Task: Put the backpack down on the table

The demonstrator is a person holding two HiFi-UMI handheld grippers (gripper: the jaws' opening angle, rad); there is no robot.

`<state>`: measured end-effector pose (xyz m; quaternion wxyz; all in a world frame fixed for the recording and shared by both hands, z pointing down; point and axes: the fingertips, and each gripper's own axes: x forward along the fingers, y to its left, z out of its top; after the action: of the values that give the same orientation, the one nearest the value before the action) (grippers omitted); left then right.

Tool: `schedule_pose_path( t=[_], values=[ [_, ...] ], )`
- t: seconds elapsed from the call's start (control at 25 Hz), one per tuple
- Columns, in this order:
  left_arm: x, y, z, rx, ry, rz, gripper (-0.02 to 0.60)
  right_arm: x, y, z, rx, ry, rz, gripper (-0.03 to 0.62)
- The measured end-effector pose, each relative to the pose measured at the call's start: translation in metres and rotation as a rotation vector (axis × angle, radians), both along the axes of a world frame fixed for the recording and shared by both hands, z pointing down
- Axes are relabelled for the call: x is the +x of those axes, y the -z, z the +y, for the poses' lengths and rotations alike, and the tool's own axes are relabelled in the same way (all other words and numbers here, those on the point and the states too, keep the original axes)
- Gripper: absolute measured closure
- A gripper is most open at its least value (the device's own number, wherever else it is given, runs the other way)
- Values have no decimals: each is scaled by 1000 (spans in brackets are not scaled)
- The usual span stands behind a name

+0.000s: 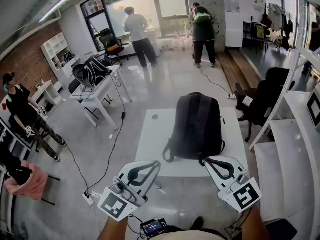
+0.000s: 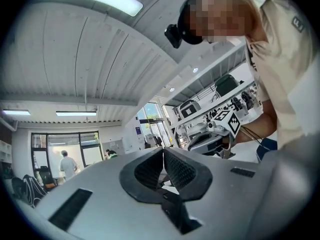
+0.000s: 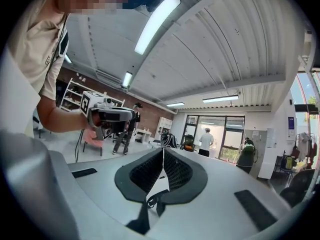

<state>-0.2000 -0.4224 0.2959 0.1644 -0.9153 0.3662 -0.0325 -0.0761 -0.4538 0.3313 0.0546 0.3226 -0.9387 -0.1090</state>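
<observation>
The backpack [image 1: 196, 126] lies flat on the white bench [image 1: 150, 154], with its top toward the far side and a strap loop [image 1: 168, 155] hanging out at the near left. It sits well inside the edges, so the bench carries all of it, and I judge it will not slide off. To me the task looks finished.

The left tool [image 1: 156, 164] is over the near left part of the bench, apart from the bag. The right tool [image 1: 206, 160] is at the near right. From above its tip seems close to the bag's near edge, but its own view shows only the room ahead - no cloth, no strap. On both tools the ribbed pads are pressed together with nothing between them. Each one points level across the room, not down at the bag, so neither is placed for a new grip. One stands at each side of the bag's near end - a sensible spacing for a wide, soft load that needs two holds.
</observation>
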Motion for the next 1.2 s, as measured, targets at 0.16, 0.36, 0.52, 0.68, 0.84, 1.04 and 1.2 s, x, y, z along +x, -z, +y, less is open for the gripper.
schedule_pose_path(
  t=[0.16, 0.36, 0.52, 0.68, 0.84, 1.04, 1.2],
  values=[
    [-33, -10, 33, -28, 13, 33, 565, -19, -5, 26, -24, -20, 7, 565],
    [-71, -27, 71, -86, 12, 35, 565, -51, -7, 63, -31, -42, 18, 565],
    [-87, -32, 97, -87, -6, 37, 565, -65, -7, 90, -25, -66, 30, 565],
    [-95, -32, 117, -95, -36, 52, 564, -73, -3, 117, -15, -86, 49, 565],
    [-95, -38, 129, -113, -61, 50, 564, -72, -9, 134, -41, -119, 56, 566],
    [-93, -41, 135, -127, -89, 69, 564, -67, -18, 149, -76, -173, 49, 569],
    [-95, -46, 138, -134, -98, 62, 564, -67, -23, 156, -103, -192, 29, 569]
  ],
)
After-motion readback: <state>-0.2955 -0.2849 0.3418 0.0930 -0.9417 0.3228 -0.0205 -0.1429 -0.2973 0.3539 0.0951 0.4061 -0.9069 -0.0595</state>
